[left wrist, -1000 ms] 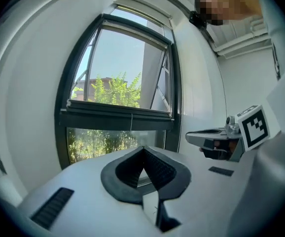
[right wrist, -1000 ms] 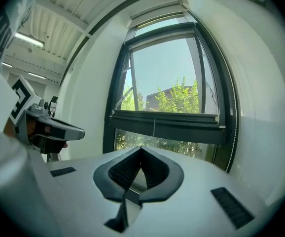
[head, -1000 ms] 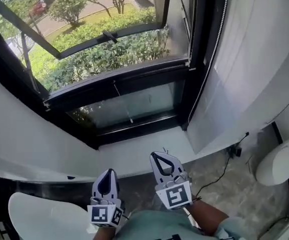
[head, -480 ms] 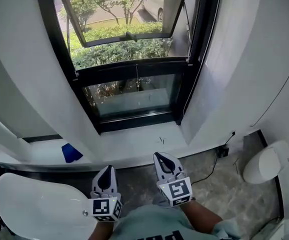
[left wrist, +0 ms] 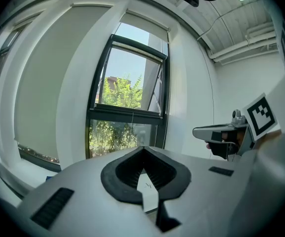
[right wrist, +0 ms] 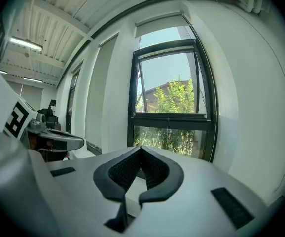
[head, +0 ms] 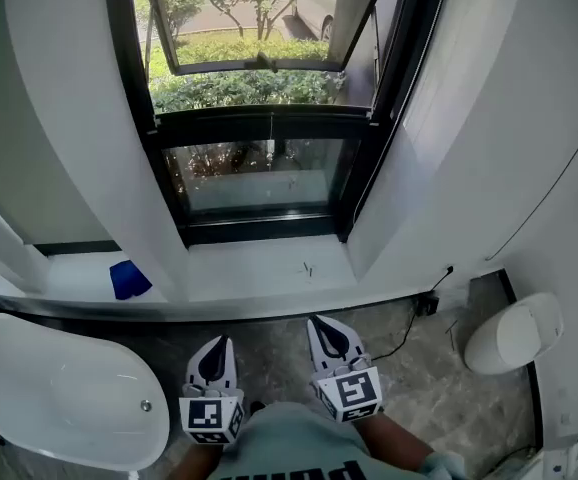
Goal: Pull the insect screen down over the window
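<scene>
Pointing toward the window [head: 259, 173], well short of it — left gripper [head: 223, 340] jaws together. Right gripper [head: 315, 321] jaws together too.

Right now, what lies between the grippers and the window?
Head view: beyond the left gripper and right gripper comes a strip of grey floor, then the white sill under the window.

Glossy tub [head: 59, 408], matt black window frame [head: 259, 126]

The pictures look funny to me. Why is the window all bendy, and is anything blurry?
Left gripper view: the wide-angle lens bows the window and blackens the corners. Right gripper view: same bulge and black rim. Head view: sharp, even daylight.
</scene>
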`<action>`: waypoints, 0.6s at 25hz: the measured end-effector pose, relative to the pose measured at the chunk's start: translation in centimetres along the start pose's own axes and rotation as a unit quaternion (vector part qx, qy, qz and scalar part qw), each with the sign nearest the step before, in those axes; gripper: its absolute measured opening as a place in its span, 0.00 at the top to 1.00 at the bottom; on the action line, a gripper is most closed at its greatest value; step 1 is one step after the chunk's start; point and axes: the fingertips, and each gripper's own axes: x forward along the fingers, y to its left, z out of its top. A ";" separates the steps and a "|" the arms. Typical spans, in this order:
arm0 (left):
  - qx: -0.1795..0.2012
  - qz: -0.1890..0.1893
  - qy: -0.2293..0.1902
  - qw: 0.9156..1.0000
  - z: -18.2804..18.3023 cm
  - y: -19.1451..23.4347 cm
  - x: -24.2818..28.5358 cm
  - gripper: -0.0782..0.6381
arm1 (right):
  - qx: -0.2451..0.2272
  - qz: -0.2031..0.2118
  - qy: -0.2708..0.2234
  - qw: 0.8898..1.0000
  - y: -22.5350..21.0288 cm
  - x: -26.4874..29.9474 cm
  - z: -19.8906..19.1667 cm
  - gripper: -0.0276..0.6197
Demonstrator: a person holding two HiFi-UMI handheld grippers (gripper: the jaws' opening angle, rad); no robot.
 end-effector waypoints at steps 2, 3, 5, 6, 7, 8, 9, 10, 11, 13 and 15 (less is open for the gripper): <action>0.002 -0.001 0.003 1.000 -0.4 -1.7 0.0 0.87 | 0.003 0.002 0.004 1.000 -0.8 -1.4 -0.7 0.95; 0.002 0.000 0.004 1.000 -0.6 -2.6 0.0 0.87 | 0.004 0.004 0.006 1.000 -1.2 -2.2 -1.0 0.95; 0.001 0.001 0.005 1.000 -0.9 -4.6 0.1 0.87 | 0.003 0.012 0.009 1.000 -2.0 -3.7 -1.5 0.95; 0.001 0.002 0.005 1.000 -1.0 -5.7 0.2 0.87 | 0.002 0.016 0.010 1.000 -2.4 -4.6 -1.8 0.95; 0.000 0.003 0.005 1.000 -1.2 -6.9 0.2 0.87 | 0.002 0.020 0.012 1.000 -2.9 -5.6 -2.2 0.95; -0.001 0.004 0.004 1.000 -1.4 -8.3 0.2 0.87 | 0.004 0.024 0.013 1.000 -3.5 -6.6 -2.6 0.95; -0.001 0.005 0.004 1.000 -1.5 -9.7 0.1 0.87 | 0.006 0.026 0.015 1.000 -4.2 -7.6 -3.1 0.95; -0.001 0.006 0.003 1.000 -1.6 -11.0 0.0 0.87 | 0.008 0.028 0.015 0.999 -4.9 -8.7 -3.5 0.95; 0.000 0.008 0.002 1.000 -1.8 -12.4 -0.1 0.87 | 0.010 0.030 0.016 0.999 -5.7 -9.7 -4.0 0.95; 0.000 0.013 0.002 1.000 -2.3 -15.0 -0.5 0.87 | 0.013 0.033 0.017 0.999 -7.2 -11.8 -5.0 0.95; 0.004 0.018 0.005 1.000 -3.0 -17.4 -0.8 0.87 | 0.017 0.036 0.018 0.999 -8.7 -13.6 -5.9 0.95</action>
